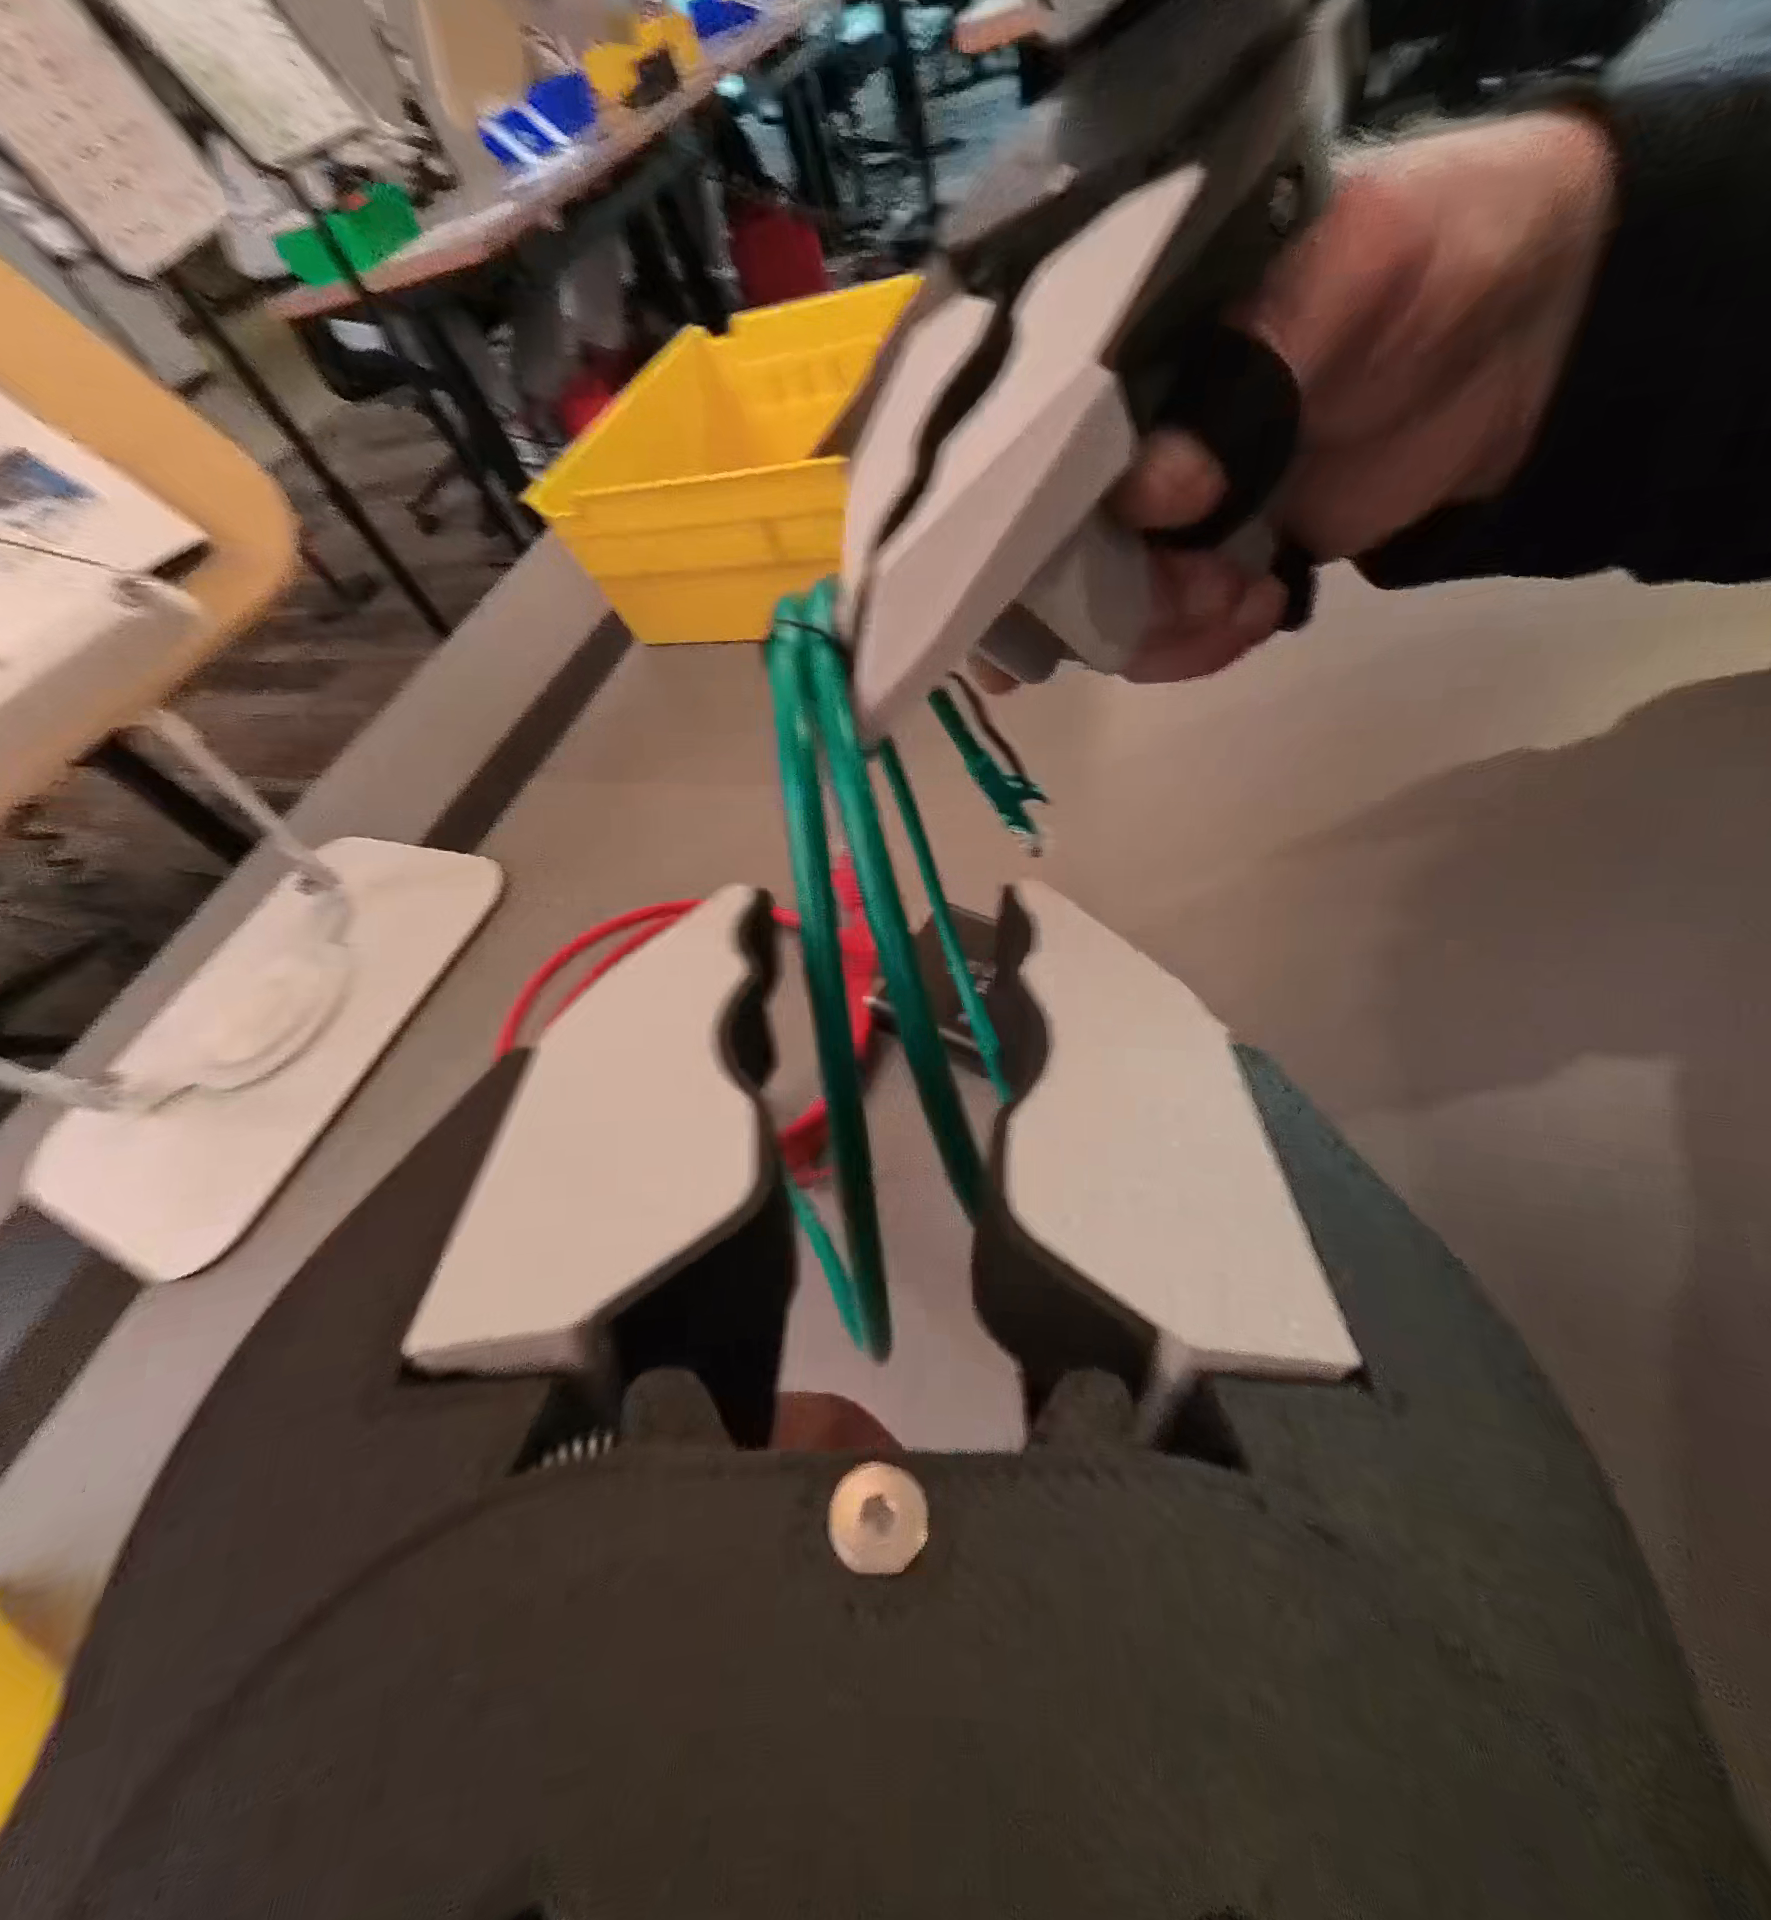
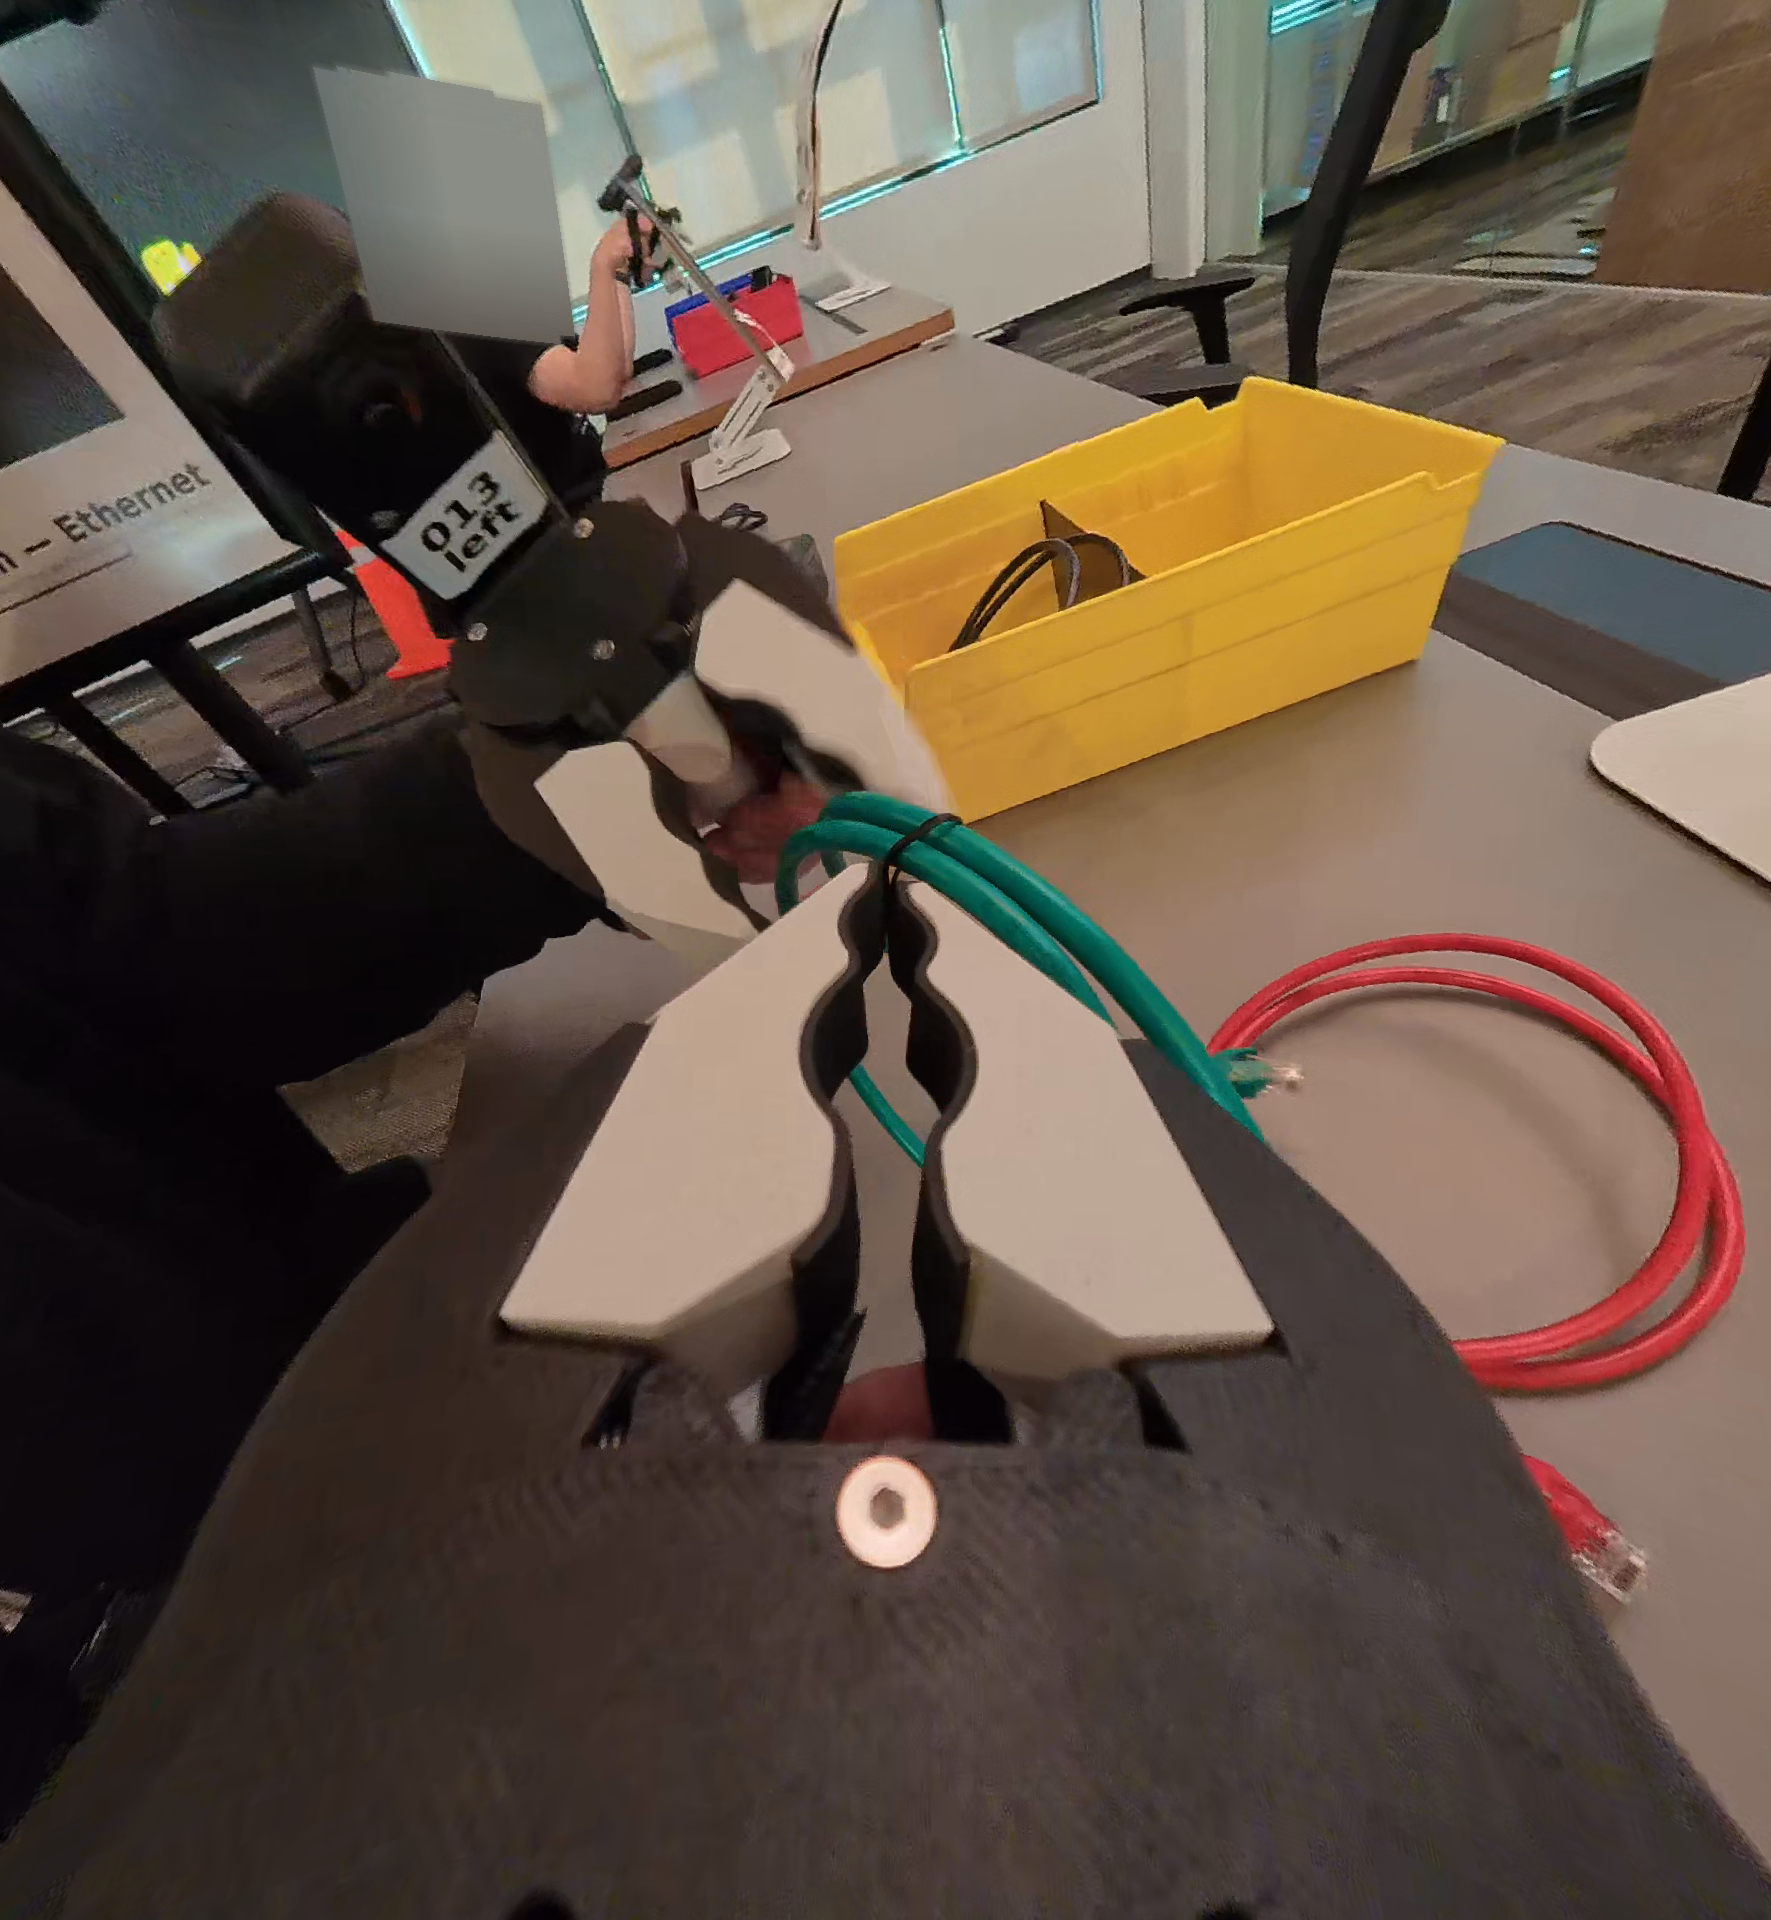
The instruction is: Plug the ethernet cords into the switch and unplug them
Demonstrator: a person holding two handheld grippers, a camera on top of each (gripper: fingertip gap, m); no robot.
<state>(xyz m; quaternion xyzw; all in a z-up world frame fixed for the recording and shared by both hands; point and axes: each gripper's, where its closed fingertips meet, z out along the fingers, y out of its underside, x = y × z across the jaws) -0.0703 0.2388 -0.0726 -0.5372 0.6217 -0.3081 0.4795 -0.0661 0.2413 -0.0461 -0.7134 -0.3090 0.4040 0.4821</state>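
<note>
Your right tool [image 2: 886,904] is pinched closed on the bundled green cord [image 2: 1006,904], lifting it off the desk [image 2: 1276,831]. Your left tool [image 1: 886,987] stands wide open and empty around the hanging loops, the red cord [image 2: 1639,1174] lying below.

**Table and load**

Grey-brown table [image 2: 1276,831], matte top. Yellow bin [image 2: 1172,665] sits toward the far edge. Red cord [image 2: 1691,1174] lies coiled on the surface, clear plug [image 2: 1603,1564] at the near end. Flat white base plate [image 1: 268,1049] rests at the table's edge, beside the coil.
</note>
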